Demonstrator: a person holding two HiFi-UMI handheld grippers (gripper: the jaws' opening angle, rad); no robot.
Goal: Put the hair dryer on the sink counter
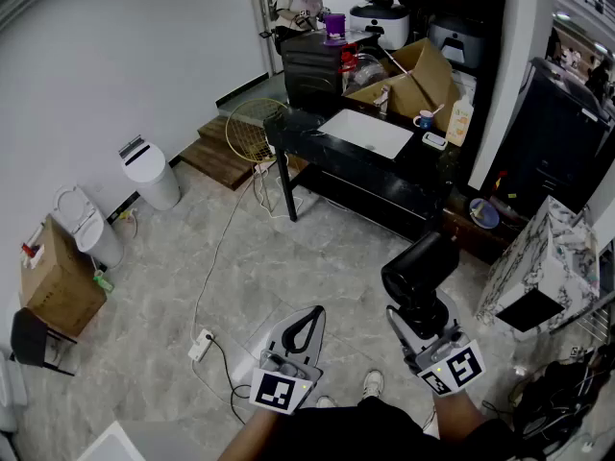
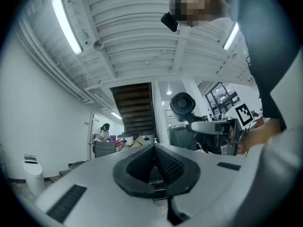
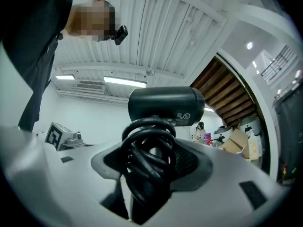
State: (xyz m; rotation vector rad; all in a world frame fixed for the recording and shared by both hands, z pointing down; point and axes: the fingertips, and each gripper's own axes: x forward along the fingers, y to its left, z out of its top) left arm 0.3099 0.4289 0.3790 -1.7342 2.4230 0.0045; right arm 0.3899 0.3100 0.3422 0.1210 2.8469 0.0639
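Note:
My right gripper point(image 1: 424, 317) is shut on the black hair dryer point(image 1: 420, 271), gripping the handle with its cord coiled round it. In the right gripper view the hair dryer's barrel point(image 3: 165, 105) stands above the coiled cord, between the jaws of the right gripper point(image 3: 149, 161). My left gripper point(image 1: 307, 323) is beside it at the left, shut and holding nothing. The left gripper point(image 2: 153, 148) has its pads together, and the hair dryer point(image 2: 182, 106) shows off to the right. Ahead stands the dark counter point(image 1: 327, 157) with a white sink point(image 1: 365, 133).
A cardboard box point(image 1: 413, 80), a cup and a bottle crowd the counter's right side. Two white bins point(image 1: 149, 176) and a brown box point(image 1: 58, 277) line the left wall. A power strip point(image 1: 200, 346) with its cable lies on the floor. A marbled cabinet point(image 1: 543, 257) stands at right. A person sits far back.

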